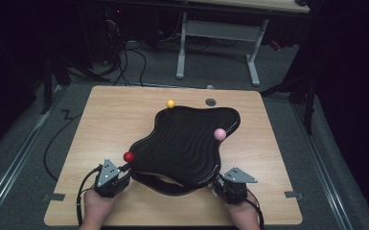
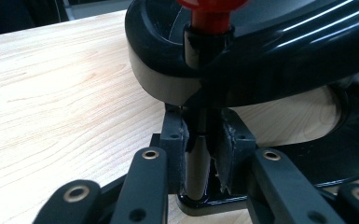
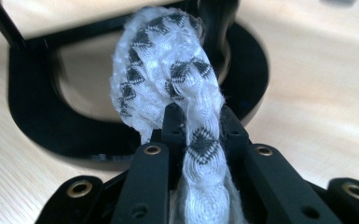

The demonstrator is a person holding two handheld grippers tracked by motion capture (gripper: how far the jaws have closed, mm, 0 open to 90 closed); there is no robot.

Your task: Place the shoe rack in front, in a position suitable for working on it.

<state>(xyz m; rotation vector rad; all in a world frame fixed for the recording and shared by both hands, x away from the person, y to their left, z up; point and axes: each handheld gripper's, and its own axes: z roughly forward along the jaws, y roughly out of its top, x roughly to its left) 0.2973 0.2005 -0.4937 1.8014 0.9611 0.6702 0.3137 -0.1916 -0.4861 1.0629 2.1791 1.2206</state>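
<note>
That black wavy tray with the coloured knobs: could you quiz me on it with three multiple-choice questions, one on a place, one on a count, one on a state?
1. Where on the black tray does the red knob sit?
A. At its near left corner, by the left claw
B. At its far edge
C. In its middle

2. How many coloured knobs stand round the tray?
A. One
B. Three
C. Five

3. What is the right claw doing?
A. Hanging open over bare wood
B. Shut on a red knob
C. Shut on a white patterned cloth

Answers:
1. A: in the high view the red knob sits just ahead of the left claw.
2. B: red, yellow knob and pink knob.
3. C: the right gripper view has the white patterned cloth pinched between the jaws.
</note>
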